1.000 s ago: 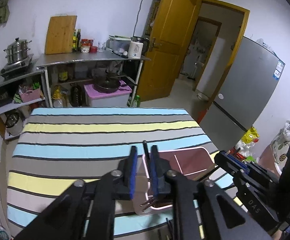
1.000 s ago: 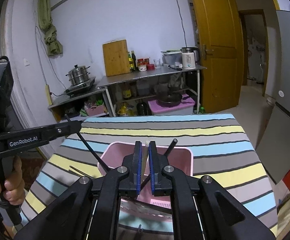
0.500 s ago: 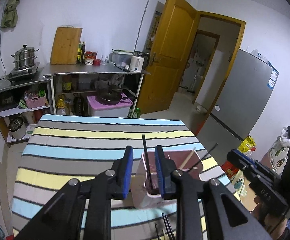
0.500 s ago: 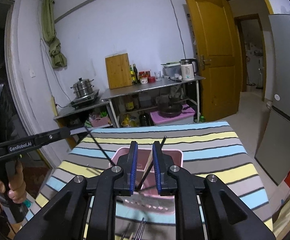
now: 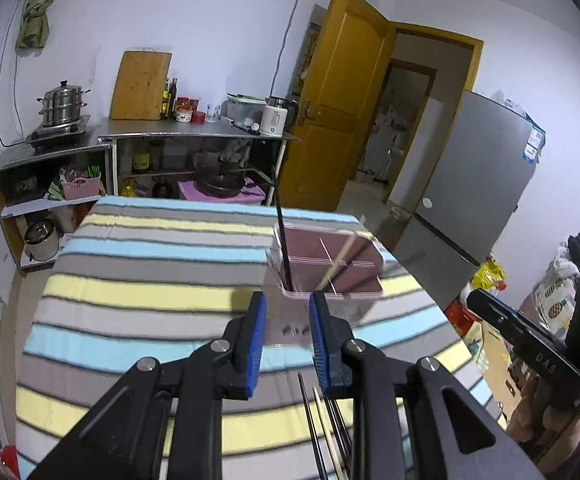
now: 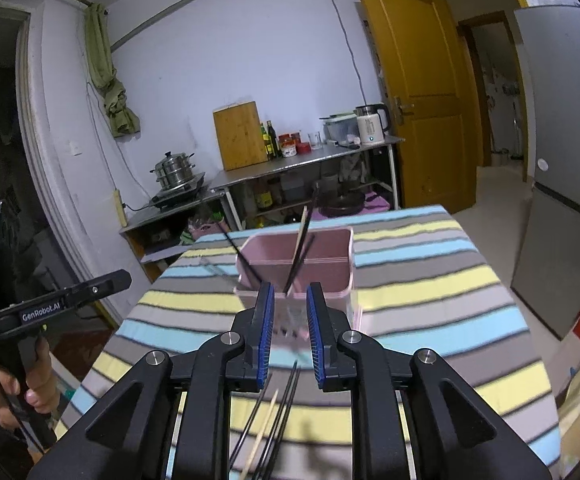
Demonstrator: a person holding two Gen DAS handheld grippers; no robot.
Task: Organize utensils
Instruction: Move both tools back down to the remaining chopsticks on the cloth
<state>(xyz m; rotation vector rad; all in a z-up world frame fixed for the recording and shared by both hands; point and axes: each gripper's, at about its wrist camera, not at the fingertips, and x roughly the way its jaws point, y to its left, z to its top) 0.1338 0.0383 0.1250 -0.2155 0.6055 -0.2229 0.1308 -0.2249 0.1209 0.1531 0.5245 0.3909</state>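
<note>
A pink utensil holder point(image 5: 330, 256) stands on the striped tablecloth point(image 5: 149, 296), a little ahead of both grippers. In it lean a black chopstick point(image 5: 281, 232) and a wooden chopstick point(image 5: 338, 264). The right wrist view shows the same holder point(image 6: 322, 256) with black chopsticks point(image 6: 304, 248) and a pale one point(image 6: 301, 228). My left gripper point(image 5: 287, 300) is open with nothing between its pads. My right gripper point(image 6: 290, 288) has its jaws opening, also with nothing between them. Several loose chopsticks point(image 5: 318, 420) lie on the cloth just under the grippers, and again as loose chopsticks point(image 6: 273, 412).
A steel kitchen shelf point(image 5: 193, 134) with a steamer pot point(image 5: 63, 106), cutting board point(image 5: 141, 84) and kettle point(image 5: 275, 120) stands beyond the table. A grey fridge point(image 5: 482, 176) and yellow door point(image 5: 342, 92) are at right. A hand point(image 6: 1, 392) holds the left gripper's handle.
Both grippers have drawn back from the pink holder, leaving the black and wooden chopsticks standing in it. The right jaws have widened. Loose chopsticks on the cloth have come into view.
</note>
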